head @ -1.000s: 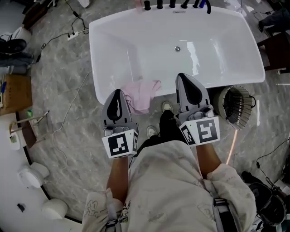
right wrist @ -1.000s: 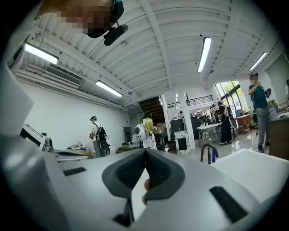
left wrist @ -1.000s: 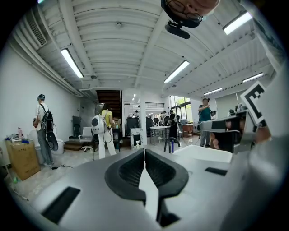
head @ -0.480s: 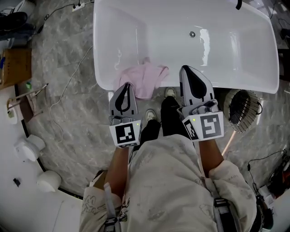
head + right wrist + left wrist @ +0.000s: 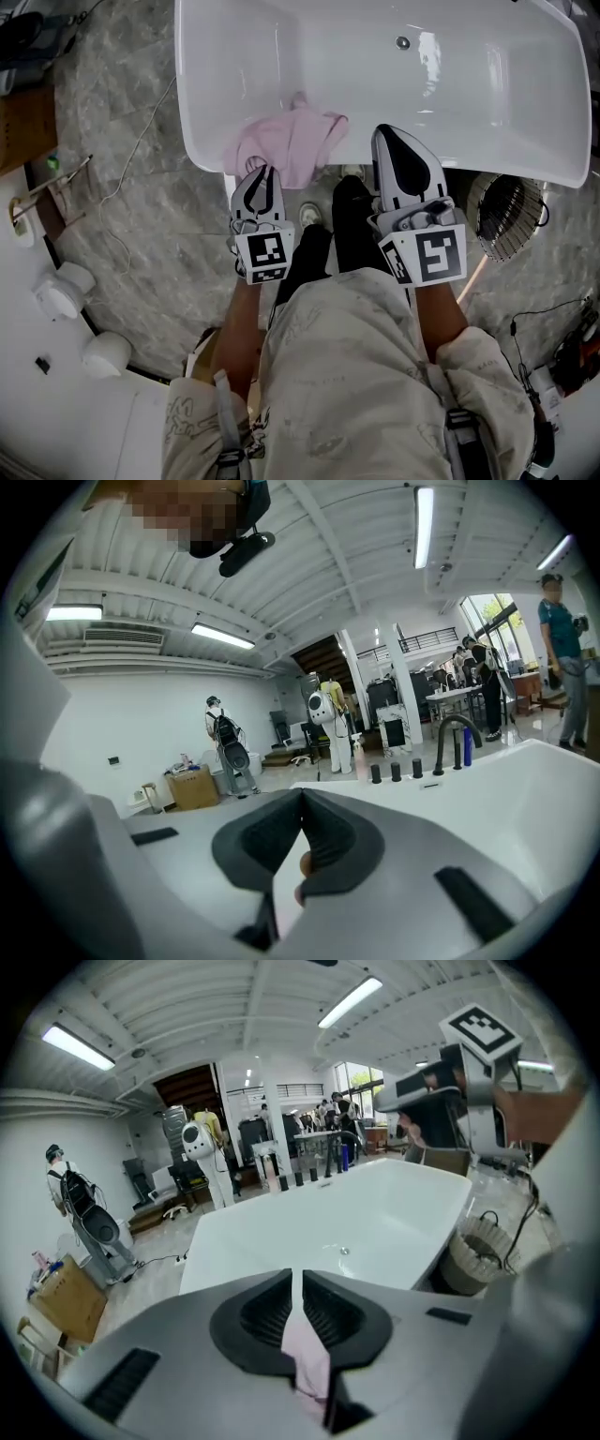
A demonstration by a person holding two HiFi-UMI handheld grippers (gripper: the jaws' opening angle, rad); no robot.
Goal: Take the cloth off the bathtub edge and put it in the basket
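Grey marble floor [image 5: 131, 225] all round, and the white bathtub [image 5: 309, 66] now fills the top of the head view, its taps gone out of frame since a second ago. The wire basket [image 5: 511, 216] sits on the floor by the tub's right end. The pink cloth [image 5: 292, 145] still hangs over the near rim, unmoved. Left claw [image 5: 262, 173] has come in, tips closed, right at the cloth's lower left edge, and pink shows through its slit. Right claw [image 5: 382, 133], closed too, hovers just right of the cloth.
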